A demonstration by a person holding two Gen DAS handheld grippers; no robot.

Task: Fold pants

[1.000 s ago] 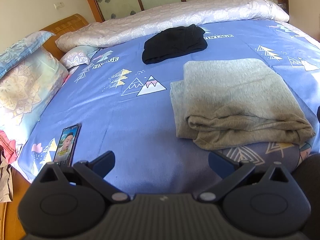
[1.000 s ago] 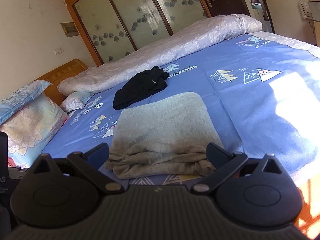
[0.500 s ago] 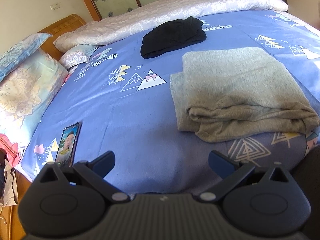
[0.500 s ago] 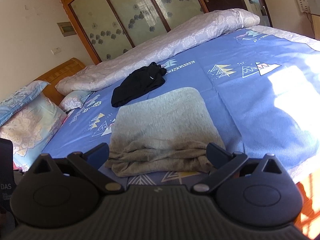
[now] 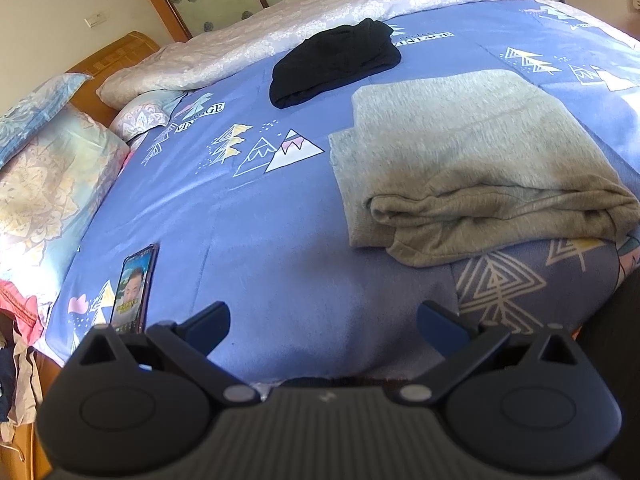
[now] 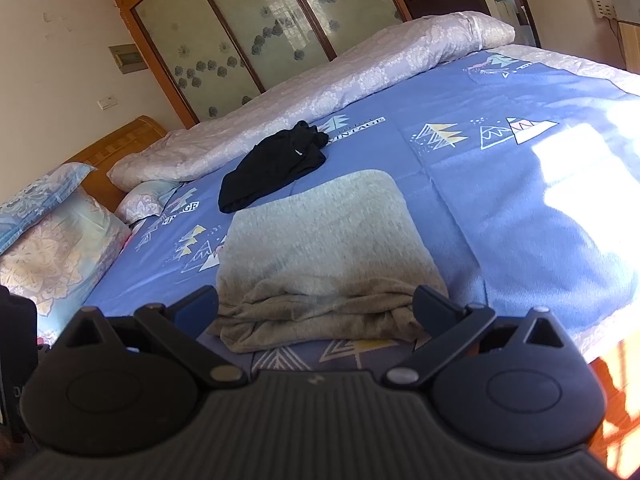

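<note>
Grey pants (image 5: 468, 160) lie folded into a flat rectangle on the blue bed sheet (image 5: 260, 220), near the bed's front edge. They also show in the right wrist view (image 6: 324, 256). My left gripper (image 5: 324, 326) is open and empty, held above the sheet's front edge, to the left of the pants. My right gripper (image 6: 316, 306) is open and empty, just in front of the folded pants' near edge, not touching them.
A black garment (image 5: 336, 60) lies bunched behind the grey pants, also in the right wrist view (image 6: 276, 164). A phone (image 5: 134, 290) lies at the sheet's front left. Pillows (image 5: 44, 176) sit left, a rolled quilt (image 5: 320, 12) runs along the back.
Both grippers have drawn back and risen slightly from the bed; the pants lie still. Both grippers stay open.
</note>
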